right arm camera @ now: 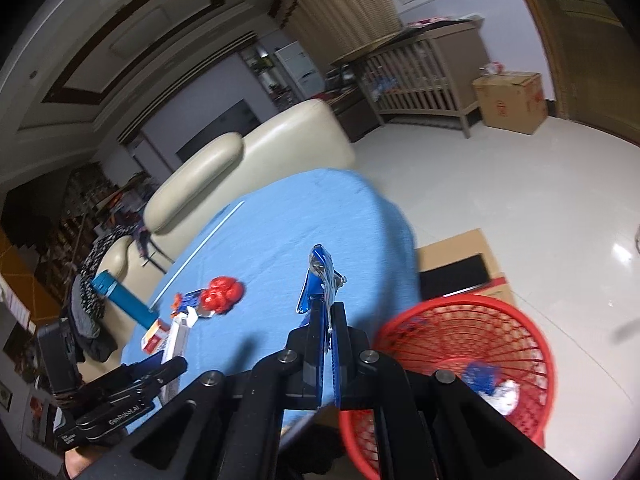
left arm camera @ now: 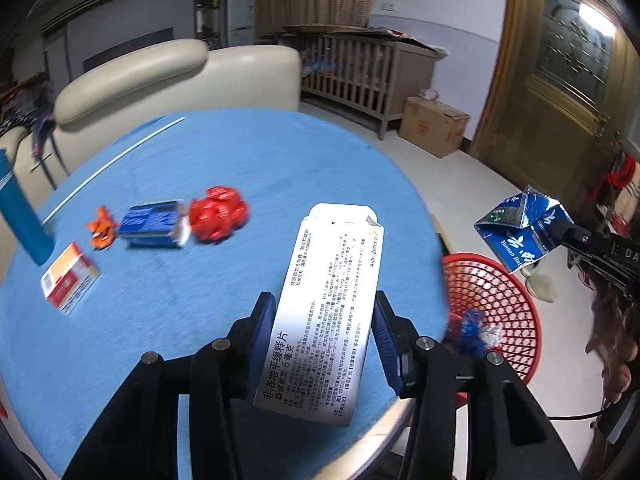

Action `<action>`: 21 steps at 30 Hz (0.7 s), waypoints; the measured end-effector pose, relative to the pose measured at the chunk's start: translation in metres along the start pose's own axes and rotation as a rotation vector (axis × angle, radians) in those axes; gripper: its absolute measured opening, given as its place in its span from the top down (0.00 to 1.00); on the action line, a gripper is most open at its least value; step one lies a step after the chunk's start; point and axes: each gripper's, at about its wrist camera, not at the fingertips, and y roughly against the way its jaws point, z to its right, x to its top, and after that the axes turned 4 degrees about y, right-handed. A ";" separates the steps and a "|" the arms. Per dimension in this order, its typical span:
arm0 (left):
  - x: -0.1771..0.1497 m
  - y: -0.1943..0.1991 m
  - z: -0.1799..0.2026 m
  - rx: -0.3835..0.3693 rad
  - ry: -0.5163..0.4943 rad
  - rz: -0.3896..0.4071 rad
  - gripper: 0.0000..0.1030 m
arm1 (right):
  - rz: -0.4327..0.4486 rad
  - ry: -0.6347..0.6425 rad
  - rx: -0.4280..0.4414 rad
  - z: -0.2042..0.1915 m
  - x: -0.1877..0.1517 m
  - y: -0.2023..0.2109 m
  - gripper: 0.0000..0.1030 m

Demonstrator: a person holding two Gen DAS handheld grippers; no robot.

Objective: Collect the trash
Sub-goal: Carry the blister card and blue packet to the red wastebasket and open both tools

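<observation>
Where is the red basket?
The red basket sits on the floor beside the blue table's right edge, lower right in both wrist views, holding some trash.

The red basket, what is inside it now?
Inside the red basket, a crumpled blue wrapper and a white crumpled piece lie at the bottom. The near part of the floor is hidden behind the right hand-held gripper.

White rectangular medicine box (left arm camera: 328, 304) with black print, between blue pads of black left tool (left arm camera: 326, 336). Blue-and-silver flattened carton (right arm camera: 318, 280) in black right tool (right arm camera: 326, 320). Light-blue cloth surface (left arm camera: 224, 168). Red plastic lattice basket (right arm camera: 460, 344) right of tools. Ahead-left: crumpled red wrapper (left arm camera: 218, 218), blue-white box (left arm camera: 154, 224), orange scrap (left arm camera: 102, 228).
</observation>
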 end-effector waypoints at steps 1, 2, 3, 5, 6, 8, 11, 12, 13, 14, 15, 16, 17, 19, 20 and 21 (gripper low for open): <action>0.001 -0.002 0.003 -0.006 -0.006 -0.001 0.52 | 0.003 -0.012 -0.015 0.009 -0.001 0.004 0.97; 0.002 -0.003 0.011 -0.016 -0.020 -0.003 0.52 | 0.005 -0.021 -0.026 0.015 -0.001 0.007 0.97; 0.003 -0.004 0.016 -0.021 -0.029 -0.003 0.52 | 0.006 -0.028 -0.033 0.020 -0.002 0.008 0.97; 0.005 -0.006 0.029 -0.040 -0.051 -0.003 0.52 | 0.007 -0.044 -0.057 0.034 -0.004 0.014 0.97; 0.006 -0.007 0.036 -0.049 -0.063 -0.004 0.52 | 0.006 -0.050 -0.067 0.039 -0.006 0.015 0.97; 0.008 -0.009 0.048 -0.064 -0.088 -0.006 0.52 | 0.003 -0.058 -0.083 0.049 -0.008 0.018 0.97; 0.007 -0.012 0.067 -0.093 -0.119 -0.019 0.52 | -0.008 -0.077 -0.108 0.064 -0.013 0.018 0.97; 0.006 -0.014 0.073 -0.102 -0.132 -0.022 0.52 | -0.013 -0.083 -0.115 0.068 -0.015 0.018 0.97; 0.006 -0.016 0.079 -0.106 -0.140 -0.025 0.52 | -0.016 -0.087 -0.122 0.072 -0.016 0.019 0.97; 0.005 -0.018 0.087 -0.119 -0.156 -0.034 0.52 | -0.022 -0.092 -0.132 0.077 -0.018 0.019 0.97; 0.004 -0.021 0.093 -0.129 -0.167 -0.042 0.52 | -0.028 -0.098 -0.138 0.082 -0.020 0.019 0.97; 0.003 -0.024 0.099 -0.136 -0.178 -0.049 0.52 | -0.032 -0.106 -0.142 0.086 -0.022 0.018 0.97; 0.002 -0.027 0.105 -0.143 -0.191 -0.056 0.52 | -0.038 -0.112 -0.148 0.090 -0.024 0.018 0.97; 0.000 -0.033 0.115 -0.155 -0.215 -0.071 0.52 | -0.047 -0.123 -0.158 0.095 -0.026 0.017 0.97; -0.001 -0.036 0.120 -0.160 -0.226 -0.079 0.52 | -0.051 -0.130 -0.160 0.099 -0.028 0.016 0.97; -0.002 -0.039 0.125 -0.163 -0.236 -0.087 0.52 | -0.057 -0.134 -0.164 0.101 -0.030 0.016 0.97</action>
